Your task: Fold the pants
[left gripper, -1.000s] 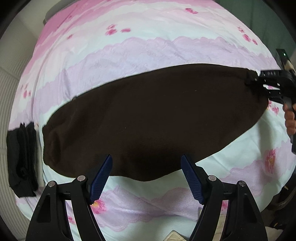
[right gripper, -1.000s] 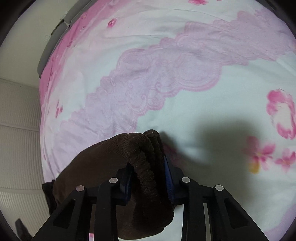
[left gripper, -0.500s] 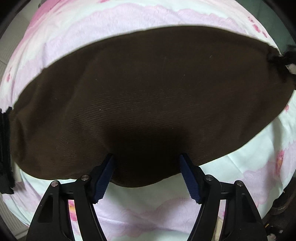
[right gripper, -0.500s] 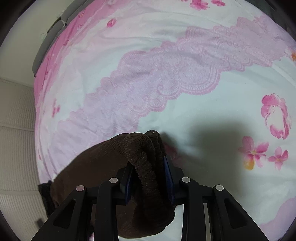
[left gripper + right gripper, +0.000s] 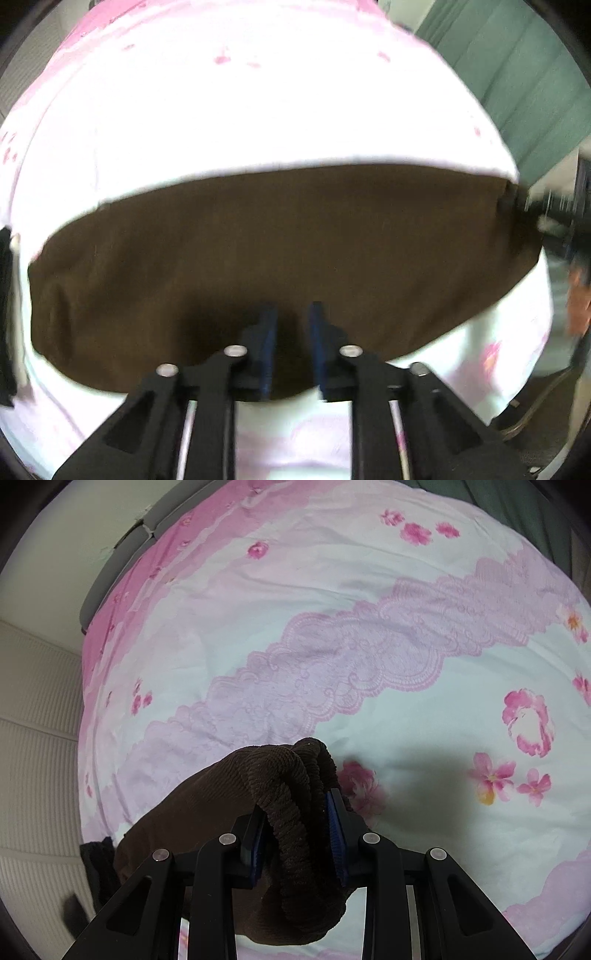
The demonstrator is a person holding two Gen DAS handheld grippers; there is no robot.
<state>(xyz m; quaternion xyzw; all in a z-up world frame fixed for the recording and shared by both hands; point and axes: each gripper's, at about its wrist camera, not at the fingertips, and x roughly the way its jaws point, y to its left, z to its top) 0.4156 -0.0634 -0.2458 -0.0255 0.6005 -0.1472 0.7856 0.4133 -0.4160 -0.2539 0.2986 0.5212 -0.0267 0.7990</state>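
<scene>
Dark brown corduroy pants (image 5: 280, 243) lie spread across a pink floral bed sheet (image 5: 258, 110). My left gripper (image 5: 291, 317) is shut on the near edge of the pants, its blue pads pinching the fabric. My right gripper (image 5: 297, 812) is shut on the bunched ribbed waistband of the pants (image 5: 288, 775); the rest of the cloth hangs to the lower left. In the left wrist view the right gripper (image 5: 554, 218) shows blurred at the pants' far right end.
A black garment (image 5: 5, 314) lies at the bed's left edge, also in the right wrist view (image 5: 96, 864). A green curtain (image 5: 517, 74) hangs at the back right. A pale wall (image 5: 33, 738) runs along the bed's left side.
My left gripper has closed from wide open onto the near edge of the pants. The left view has pulled back a little. The right gripper keeps its hold and has risen slightly.
</scene>
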